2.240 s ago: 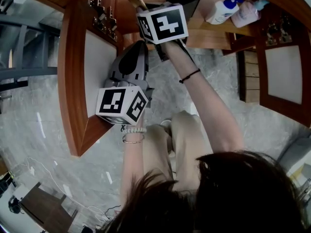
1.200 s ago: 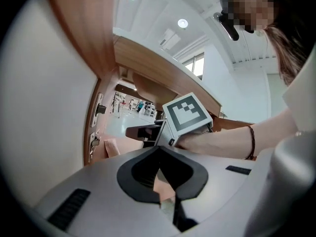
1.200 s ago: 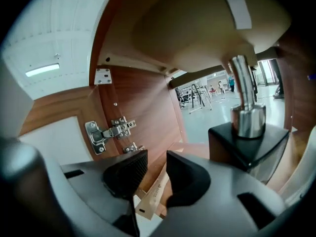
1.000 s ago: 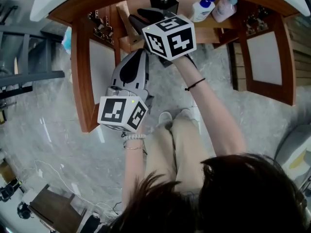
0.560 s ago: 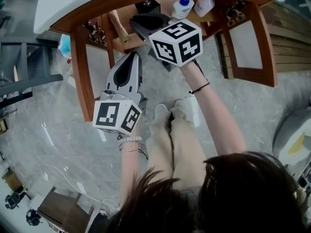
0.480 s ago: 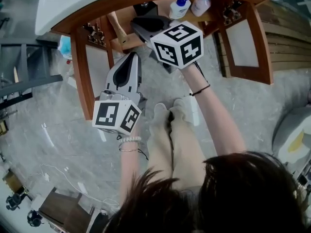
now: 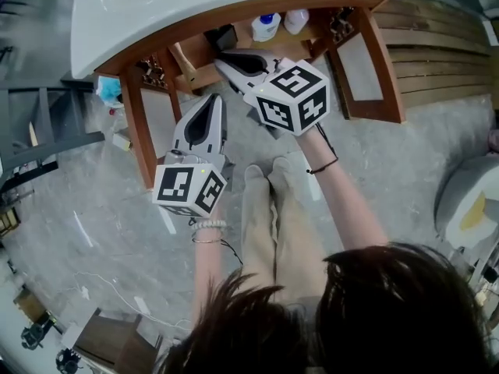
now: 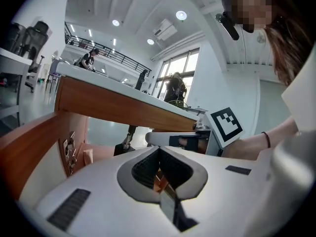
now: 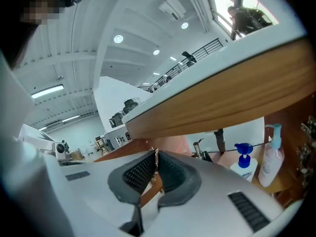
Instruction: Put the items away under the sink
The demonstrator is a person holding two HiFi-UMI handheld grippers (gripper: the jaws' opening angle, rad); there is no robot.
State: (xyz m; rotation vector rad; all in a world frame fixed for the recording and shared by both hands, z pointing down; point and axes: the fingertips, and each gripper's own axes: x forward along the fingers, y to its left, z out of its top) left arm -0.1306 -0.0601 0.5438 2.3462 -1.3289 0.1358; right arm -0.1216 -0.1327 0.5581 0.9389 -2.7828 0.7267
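Under the white sink counter [image 7: 195, 6] the wooden cabinet stands with both doors open. On its shelf are a black pump dispenser [image 7: 226, 36], a white bottle with a blue cap [image 7: 265, 26] [image 9: 242, 164] and a pale bottle [image 7: 295, 20] [image 9: 270, 162]. A wooden handle [image 7: 185, 55] leans at the shelf's left. My right gripper [image 7: 226, 59] [image 9: 154, 154] hangs just in front of the shelf. Its jaws have just been closing and are shut with nothing between them. My left gripper [image 7: 212, 100] [image 8: 159, 149] is lower left, beside the left door, shut and empty.
The open left door [image 7: 136, 123] is close to my left gripper. The right door [image 7: 366, 61] swings out to the right. The person's legs [image 7: 269, 209] are below both grippers. A pale blue object [image 7: 109, 90] lies left of the cabinet, and a round white fixture [image 7: 468, 209] stands at far right.
Both grippers have pulled back from the cabinet and risen. The right one has left the shelf by the black dispenser, empty. The view now takes in more of the counter.
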